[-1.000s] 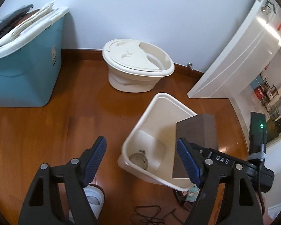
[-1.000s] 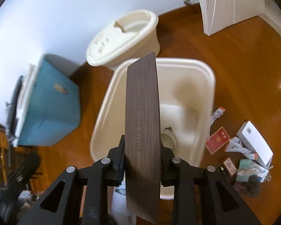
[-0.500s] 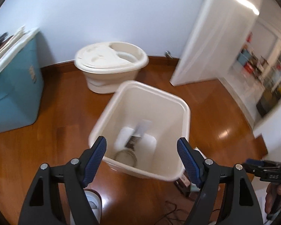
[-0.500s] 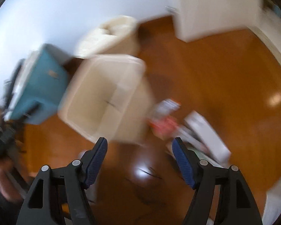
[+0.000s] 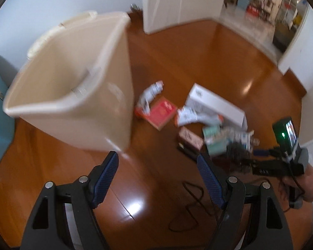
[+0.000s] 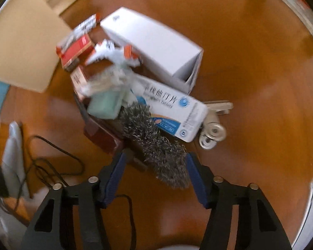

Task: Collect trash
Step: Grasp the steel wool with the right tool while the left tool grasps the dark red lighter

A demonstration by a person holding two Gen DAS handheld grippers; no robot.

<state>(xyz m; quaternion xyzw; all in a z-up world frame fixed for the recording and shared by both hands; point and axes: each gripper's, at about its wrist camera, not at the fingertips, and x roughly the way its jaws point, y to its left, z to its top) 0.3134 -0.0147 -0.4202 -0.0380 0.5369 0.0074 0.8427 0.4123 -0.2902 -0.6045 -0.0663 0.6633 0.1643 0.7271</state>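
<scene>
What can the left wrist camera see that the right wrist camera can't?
Only the left wrist view shows the doorway into another room, the open top of the cream bin and the person's hand holding the right gripper.

Only the right wrist view shows the silver metal parts and the blue printing on the medicine box.

Both show the trash pile: the white box, red packet, green packet and steel wool, plus the black cable.

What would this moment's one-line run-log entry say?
right gripper: open above steel-wool scrubber | left gripper: open, empty | bin: beside litter
</scene>
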